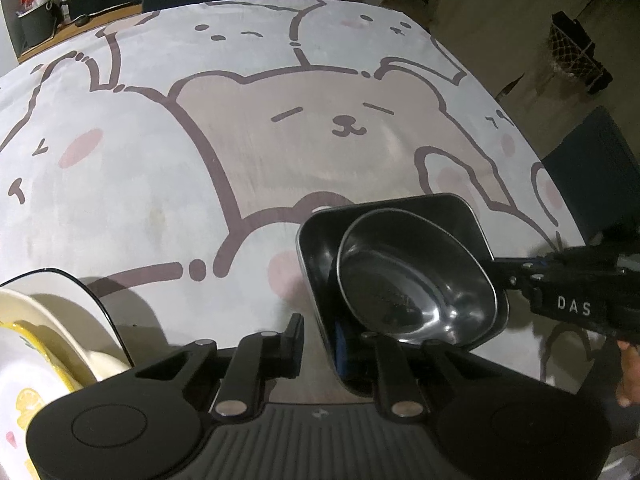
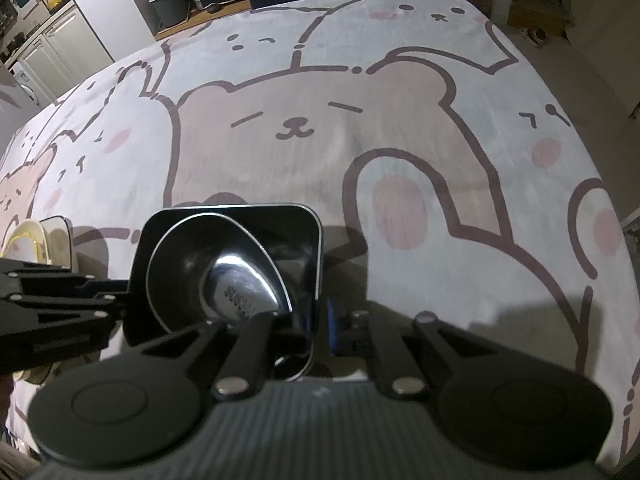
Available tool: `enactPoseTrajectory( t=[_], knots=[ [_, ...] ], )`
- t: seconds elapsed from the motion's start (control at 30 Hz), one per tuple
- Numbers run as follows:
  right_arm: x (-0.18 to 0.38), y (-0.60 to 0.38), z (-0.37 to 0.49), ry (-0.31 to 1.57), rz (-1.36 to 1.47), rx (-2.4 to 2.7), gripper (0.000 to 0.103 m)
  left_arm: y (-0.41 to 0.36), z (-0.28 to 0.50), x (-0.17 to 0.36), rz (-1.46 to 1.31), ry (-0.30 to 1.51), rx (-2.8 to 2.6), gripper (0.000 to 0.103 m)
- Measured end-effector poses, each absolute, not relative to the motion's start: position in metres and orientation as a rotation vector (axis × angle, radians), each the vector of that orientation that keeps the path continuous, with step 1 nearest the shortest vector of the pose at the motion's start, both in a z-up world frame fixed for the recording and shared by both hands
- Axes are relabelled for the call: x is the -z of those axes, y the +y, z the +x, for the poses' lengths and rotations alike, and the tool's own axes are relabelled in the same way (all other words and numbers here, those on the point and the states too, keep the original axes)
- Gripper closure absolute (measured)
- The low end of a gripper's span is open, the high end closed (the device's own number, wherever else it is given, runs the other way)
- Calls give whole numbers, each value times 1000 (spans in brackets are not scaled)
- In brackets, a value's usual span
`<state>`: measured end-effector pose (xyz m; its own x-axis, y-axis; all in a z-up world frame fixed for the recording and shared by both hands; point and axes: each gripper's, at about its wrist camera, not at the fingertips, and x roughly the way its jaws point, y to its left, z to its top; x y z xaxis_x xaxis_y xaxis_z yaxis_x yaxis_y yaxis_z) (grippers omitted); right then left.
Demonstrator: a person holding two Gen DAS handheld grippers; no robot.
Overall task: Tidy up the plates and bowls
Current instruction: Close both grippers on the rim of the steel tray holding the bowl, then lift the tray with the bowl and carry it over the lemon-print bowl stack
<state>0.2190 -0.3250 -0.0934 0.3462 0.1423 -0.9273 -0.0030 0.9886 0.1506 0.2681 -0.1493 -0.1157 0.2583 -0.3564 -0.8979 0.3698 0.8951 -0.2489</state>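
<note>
**Two-handed grip on a square black dish with a bowl nested in it, on a cloth-covered table.**

Left wrist view: the left gripper (image 1: 320, 340) stands nearly closed at 6 o'clock and appears to pinch the near-left wall of the square black dish (image 1: 320, 264). The steel bowl (image 1: 408, 280) leans tilted inside the dish. The right gripper (image 1: 502, 274) enters from 3 o'clock and meets the opposite wall, so the load is probably shared between the two sides to keep the loose bowl from sliding. A stack of plates (image 1: 52, 320) waits at 8 o'clock on the bear-print tablecloth (image 1: 240, 160), likely the sorting place.

Right wrist view: the right gripper's jaws are all but shut on the dish's right wall at 6 o'clock, one finger inside and one outside. The left gripper reaches in from 9 o'clock to the dish's left edge.
</note>
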Motion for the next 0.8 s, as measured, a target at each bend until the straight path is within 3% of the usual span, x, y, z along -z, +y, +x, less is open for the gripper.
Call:
enactPoseTrajectory(
  t=[0.07,0.8],
  knots=[
    [93,-325,219,1215,133,-101,98,-149,269,115,-10,1211,497,92],
    [71,-324,208,1150,159,-92,99,-130,259,87,-91,1125,489,94]
  ],
)
